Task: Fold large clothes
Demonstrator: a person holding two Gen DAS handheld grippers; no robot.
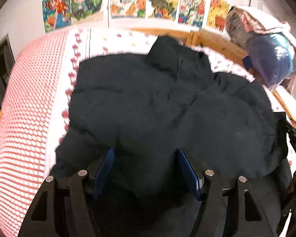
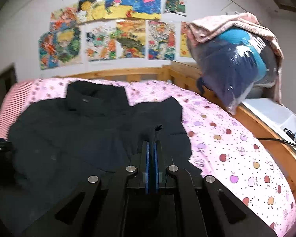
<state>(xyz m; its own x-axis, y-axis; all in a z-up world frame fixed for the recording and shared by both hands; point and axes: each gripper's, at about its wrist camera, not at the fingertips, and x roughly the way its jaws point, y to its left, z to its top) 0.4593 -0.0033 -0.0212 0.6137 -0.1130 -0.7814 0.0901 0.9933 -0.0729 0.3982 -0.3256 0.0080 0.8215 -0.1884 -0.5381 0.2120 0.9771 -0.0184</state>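
The right gripper (image 2: 152, 150) sits closest to its camera, its blue pads (image 2: 147, 158) pressed together on a pinched ridge of black cloth that belongs to the coat (image 2: 79, 130). The fold rises between the pads and pokes out just past their tips.

The left gripper (image 1: 146, 158) hangs over the near part of the coat (image 1: 148, 102) with its jaws well apart; the blue pads (image 1: 106, 164) press on nothing, and only dark cloth shows below the gap.

The coat is a large, dark, puffy one, spread across the bed sheet (image 2: 236, 158), which is pink with small apple prints. Its collar (image 2: 96, 96) points towards the wooden rail (image 2: 128, 75) at the far side of the bed. In the left view the coat looks bunched and rumpled, with the picture blurred. A red-and-white striped cover (image 1: 25, 108) lies beside the coat on the left of that view.

At the far right corner of the bed a plastic bag (image 2: 236, 69) of blue bedding leans on the rail, with a pinkish cloth (image 2: 227, 25) draped over it. Bright drawings (image 2: 128, 37) are stuck on the white wall behind.
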